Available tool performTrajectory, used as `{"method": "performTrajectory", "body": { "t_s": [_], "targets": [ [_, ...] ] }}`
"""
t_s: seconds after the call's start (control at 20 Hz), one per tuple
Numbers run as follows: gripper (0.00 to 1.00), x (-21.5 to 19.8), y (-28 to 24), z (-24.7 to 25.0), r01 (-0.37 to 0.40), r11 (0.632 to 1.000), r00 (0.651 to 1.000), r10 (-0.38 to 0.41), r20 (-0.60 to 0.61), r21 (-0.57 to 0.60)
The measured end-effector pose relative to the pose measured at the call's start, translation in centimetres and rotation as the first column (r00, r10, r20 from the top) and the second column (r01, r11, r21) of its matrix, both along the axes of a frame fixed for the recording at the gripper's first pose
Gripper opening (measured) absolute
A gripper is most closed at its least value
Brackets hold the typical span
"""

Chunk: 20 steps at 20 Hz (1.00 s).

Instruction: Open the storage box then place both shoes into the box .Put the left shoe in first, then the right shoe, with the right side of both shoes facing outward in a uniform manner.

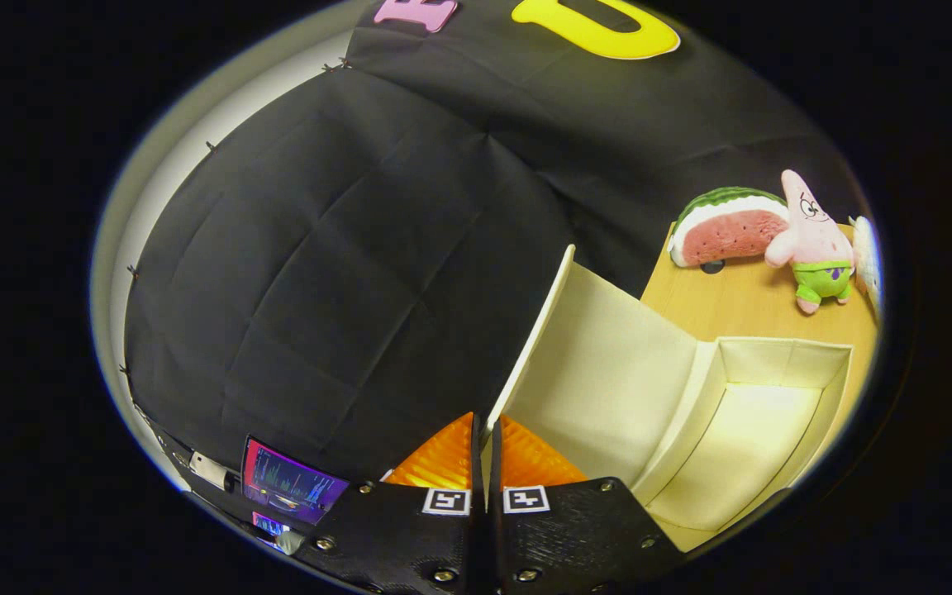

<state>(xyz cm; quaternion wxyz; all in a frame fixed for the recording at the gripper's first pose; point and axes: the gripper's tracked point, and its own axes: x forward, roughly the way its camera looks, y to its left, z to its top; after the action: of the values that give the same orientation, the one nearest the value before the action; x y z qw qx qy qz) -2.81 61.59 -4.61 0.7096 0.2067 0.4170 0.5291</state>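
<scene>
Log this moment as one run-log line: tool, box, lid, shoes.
tool: shut on lid edge | lid: raised, open | storage box: interior empty | shoes: not yet in box

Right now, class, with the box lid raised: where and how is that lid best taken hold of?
By its thin free edge, as the tongs do now: fingers pinched on either face of the lid, coming edge-on. The flat panel stands up from the box, hinged there, so that edge gives leverage.
</scene>
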Motion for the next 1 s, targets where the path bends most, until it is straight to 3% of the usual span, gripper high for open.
{"method": "performTrajectory", "body": {
  "t_s": [0.65, 1.0],
  "targets": [
    [0.00, -1.4, 9.6, -10.5, -0.021, 0.979, 1.000, 0.025, 0.014, -0.204],
    [0.09, -1.3, 10.8, -14.5, -0.038, 0.951, 0.997, 0.054, 0.046, -0.307]
  ]
}}
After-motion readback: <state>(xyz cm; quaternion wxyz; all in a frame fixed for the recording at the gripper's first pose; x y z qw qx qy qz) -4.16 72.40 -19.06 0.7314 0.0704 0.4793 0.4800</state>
